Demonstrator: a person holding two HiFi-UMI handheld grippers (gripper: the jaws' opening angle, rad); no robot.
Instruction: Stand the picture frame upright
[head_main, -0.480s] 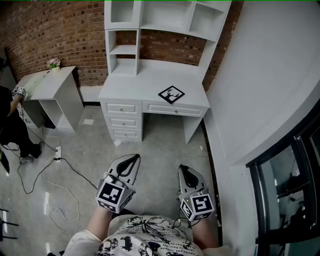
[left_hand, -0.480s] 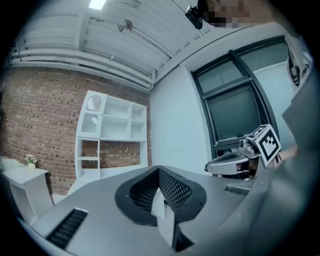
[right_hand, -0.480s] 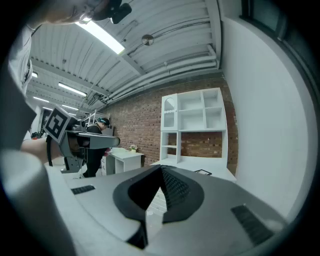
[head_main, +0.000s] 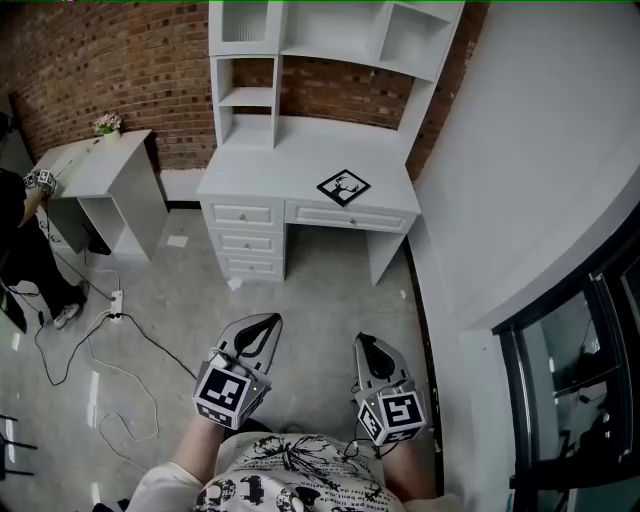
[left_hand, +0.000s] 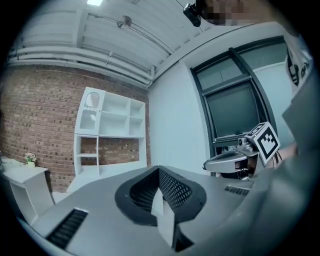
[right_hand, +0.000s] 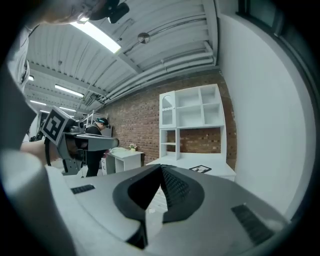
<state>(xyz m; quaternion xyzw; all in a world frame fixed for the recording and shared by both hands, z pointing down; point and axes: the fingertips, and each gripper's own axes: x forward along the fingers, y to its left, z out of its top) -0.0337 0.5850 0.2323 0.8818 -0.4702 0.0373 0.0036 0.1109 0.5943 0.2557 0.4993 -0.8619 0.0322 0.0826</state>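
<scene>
Seen from above, a person stands on a grey concrete floor (head_main: 320, 290) facing a white desk (head_main: 290, 165) set against a red brick wall (head_main: 110, 60). The person holds a gripper in each hand, low and close to the body, well apart from the desk. The left gripper (head_main: 268, 320) has its jaws pressed together with nothing between them, tips pointing toward the desk. The right gripper (head_main: 364, 341) is the same, jaws closed and empty, beside the left one with a gap of floor between them. The picture frame (head_main: 343, 187), black-edged with a dark tree-like print, lies flat on the desktop, near the right front part, turned so one corner points toward the person. Above the desk rises a white shelf unit (head_main: 330, 45) with open compartments. The desk has drawers on its left side and a white wall (head_main: 530, 150) runs along its right. To the left stands a small white side table (head_main: 105, 165) with a little pot of flowers (head_main: 108, 126) on it. Another person in dark clothes (head_main: 20, 240) stands at the far left edge, and cables (head_main: 90, 350) trail across the floor.
</scene>
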